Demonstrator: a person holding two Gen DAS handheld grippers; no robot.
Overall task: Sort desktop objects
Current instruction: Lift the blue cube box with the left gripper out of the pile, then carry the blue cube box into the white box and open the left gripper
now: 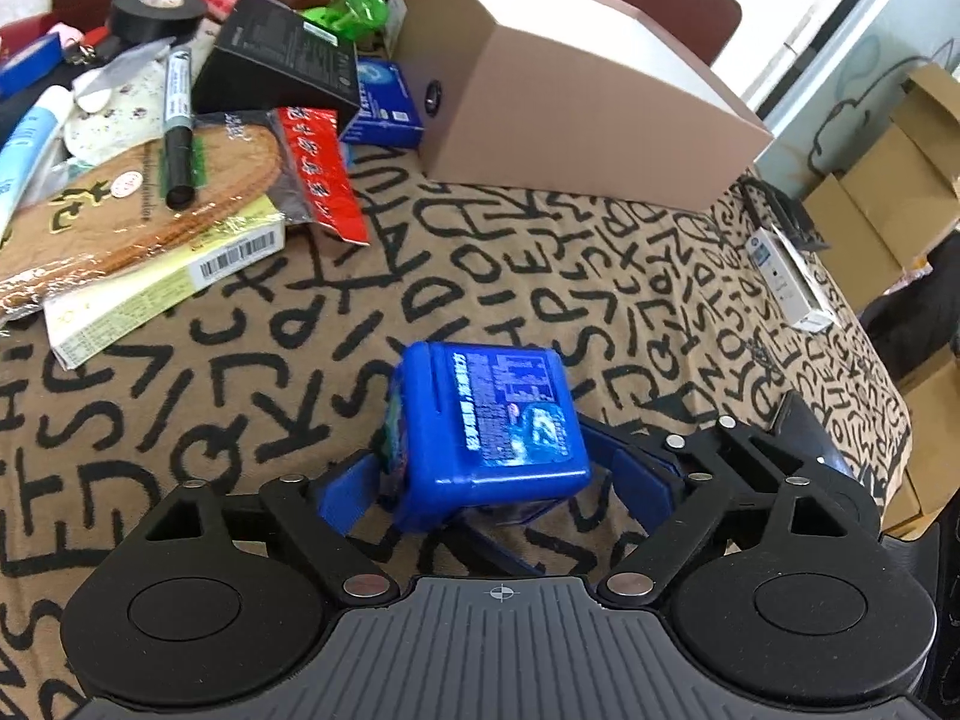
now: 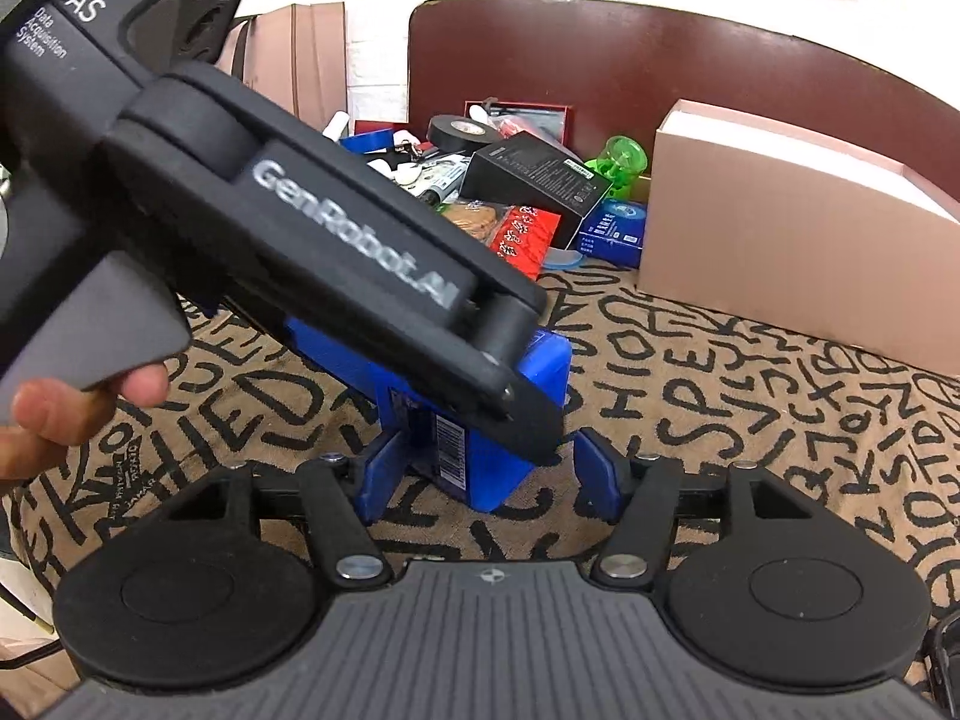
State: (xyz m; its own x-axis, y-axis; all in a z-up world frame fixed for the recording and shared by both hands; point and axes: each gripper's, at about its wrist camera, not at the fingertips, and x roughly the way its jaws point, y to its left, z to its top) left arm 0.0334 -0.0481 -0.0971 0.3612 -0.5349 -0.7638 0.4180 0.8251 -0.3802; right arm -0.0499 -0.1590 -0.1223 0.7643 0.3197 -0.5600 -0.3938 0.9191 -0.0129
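A blue plastic box [image 1: 492, 414] with a printed label stands tilted on the letter-patterned tablecloth [image 1: 480, 276]. My left gripper [image 1: 486, 456] straddles it with its blue fingers [image 1: 351, 483] spread wide; a gap shows on the box's right side. It is open. In the right wrist view the same blue box [image 2: 498, 474] sits between the fingers [image 2: 600, 480] of my right gripper [image 2: 487, 450], which stand apart from it, so that gripper is open too. The left gripper's black housing [image 2: 336, 240], held by a hand [image 2: 66, 408], crosses in front and hides the box's top.
A pink cardboard box [image 1: 570, 108] stands behind. At back left lies a pile: black tape roll [image 1: 153, 12], marker [image 1: 177, 126], black carton [image 1: 282, 60], small blue packet [image 1: 384, 102], green item [image 1: 354, 9]. A slim white box [image 1: 786, 276] lies near the table's right edge.
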